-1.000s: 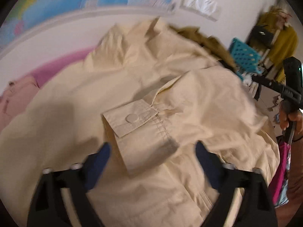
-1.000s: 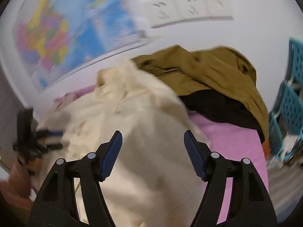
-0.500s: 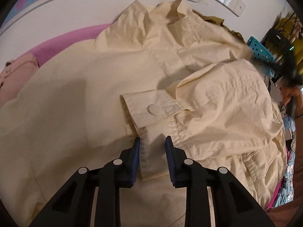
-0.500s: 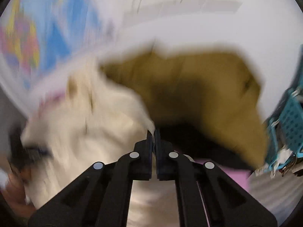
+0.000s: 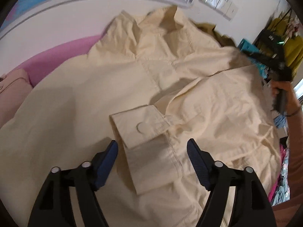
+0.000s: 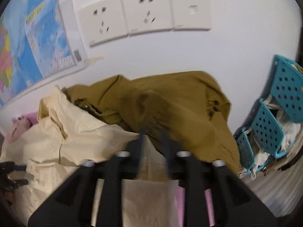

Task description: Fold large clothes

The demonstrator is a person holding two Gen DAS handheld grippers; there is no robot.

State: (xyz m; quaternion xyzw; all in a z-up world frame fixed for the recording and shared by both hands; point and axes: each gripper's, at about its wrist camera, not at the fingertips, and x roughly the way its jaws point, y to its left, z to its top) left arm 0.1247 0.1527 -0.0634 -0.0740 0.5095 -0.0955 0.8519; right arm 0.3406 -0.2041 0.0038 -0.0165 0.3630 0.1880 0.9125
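Note:
A large cream jacket [image 5: 117, 87] lies spread on a pink surface, collar toward the wall. One sleeve is folded across its front, its buttoned cuff [image 5: 140, 126] lying in the middle. My left gripper [image 5: 152, 151] is open and empty, its jaws on either side of the cuff, just above it. In the right wrist view the cream jacket [image 6: 62, 143] shows at lower left. My right gripper [image 6: 153, 143] is blurred, its jaws a little apart, over the jacket's edge; nothing shows between them.
An olive garment [image 6: 170, 106] is heaped on a dark one by the wall, right of the jacket. Teal perforated baskets [image 6: 274, 117] stand at far right. A pink garment [image 5: 11, 89] lies at the left. Wall sockets [image 6: 145, 17] and a map [image 6: 30, 43] hang behind.
My left gripper was shut on the sleeve below the cuff and has let go and opened. My right gripper was shut and has opened a little while swinging toward the olive garment.

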